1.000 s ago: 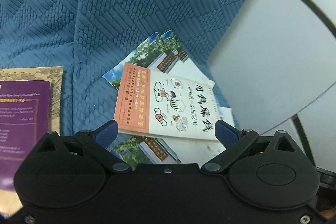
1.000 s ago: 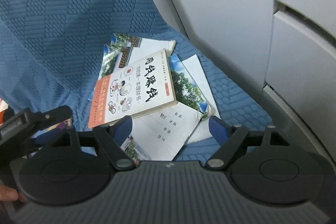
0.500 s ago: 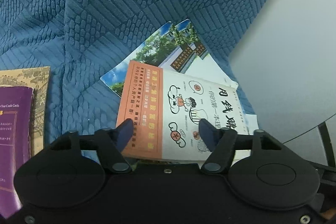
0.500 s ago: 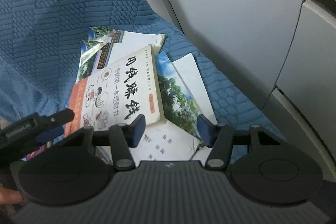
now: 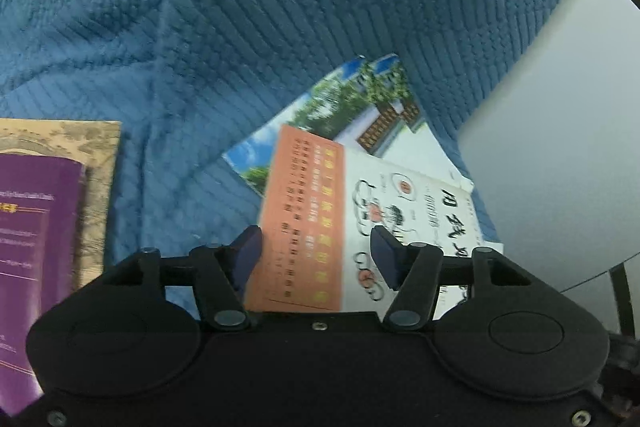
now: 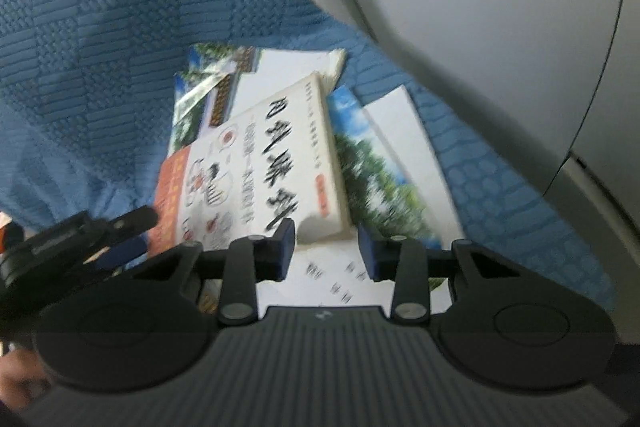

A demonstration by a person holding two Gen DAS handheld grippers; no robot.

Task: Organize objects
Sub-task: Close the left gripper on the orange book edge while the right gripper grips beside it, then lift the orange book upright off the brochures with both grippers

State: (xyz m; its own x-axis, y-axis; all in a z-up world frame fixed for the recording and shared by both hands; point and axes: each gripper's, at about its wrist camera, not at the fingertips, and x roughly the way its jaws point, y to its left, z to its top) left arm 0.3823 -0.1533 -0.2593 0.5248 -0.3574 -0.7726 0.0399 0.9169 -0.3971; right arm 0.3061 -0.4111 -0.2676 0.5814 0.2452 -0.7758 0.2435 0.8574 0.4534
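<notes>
Blue quilted fabric (image 5: 240, 27) carries our booklet pile. Since a second ago both grippers have dropped closer, jaws closing partway. Our left gripper (image 5: 316, 251) straddles the orange-and-white book's (image 5: 320, 211) lower edge; our right gripper (image 6: 326, 247) brackets its corner at centre frame, gripping nothing.

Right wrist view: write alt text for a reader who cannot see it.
The right gripper, its jaws just closing with nothing clamped, hangs over the near corner of a white and orange book topping a loose pile of booklets on a blue textured cover. The left gripper pokes in at the left edge; a pale panel fills the upper right.
</notes>
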